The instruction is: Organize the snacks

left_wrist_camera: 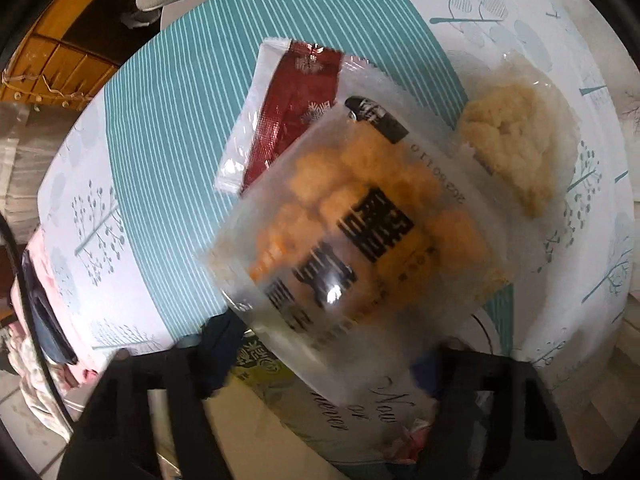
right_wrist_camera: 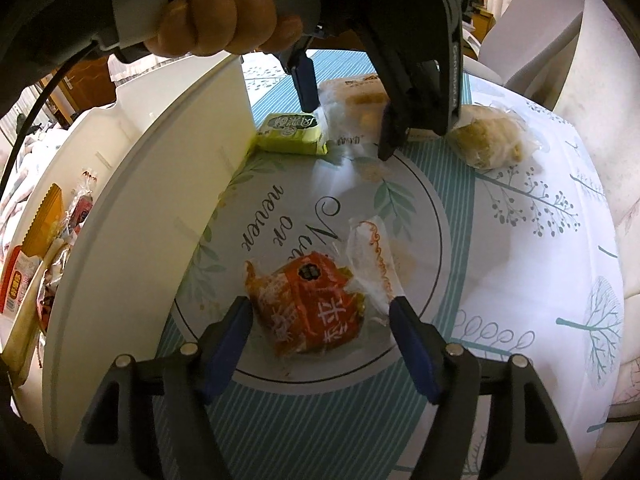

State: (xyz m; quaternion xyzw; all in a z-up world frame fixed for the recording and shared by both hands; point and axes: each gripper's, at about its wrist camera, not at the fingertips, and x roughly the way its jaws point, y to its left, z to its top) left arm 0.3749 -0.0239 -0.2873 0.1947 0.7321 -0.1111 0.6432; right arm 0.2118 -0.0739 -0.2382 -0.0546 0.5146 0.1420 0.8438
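Orange-wrapped snack (right_wrist_camera: 308, 304) lies on the tabletop (right_wrist_camera: 520, 240) beside the white bin (right_wrist_camera: 132, 208), between my right gripper (right_wrist_camera: 320, 312) jaws, apart, unpinched; my left gripper (right_wrist_camera: 348, 116) straddles a clear pastry packet (right_wrist_camera: 356, 100), grip uncertain.

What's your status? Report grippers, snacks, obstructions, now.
Left gripper straddling clear snack bag, grip unconfirmed. Right gripper flanking orange packet, grip unconfirmed. Green packet beside clear snack bag; white bin wall close beside orange packet.

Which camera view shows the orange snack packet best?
The right wrist view: the orange snack packet lies whole and sharp on the tablecloth, between the right gripper's fingers. In the left wrist view it is not identifiable.
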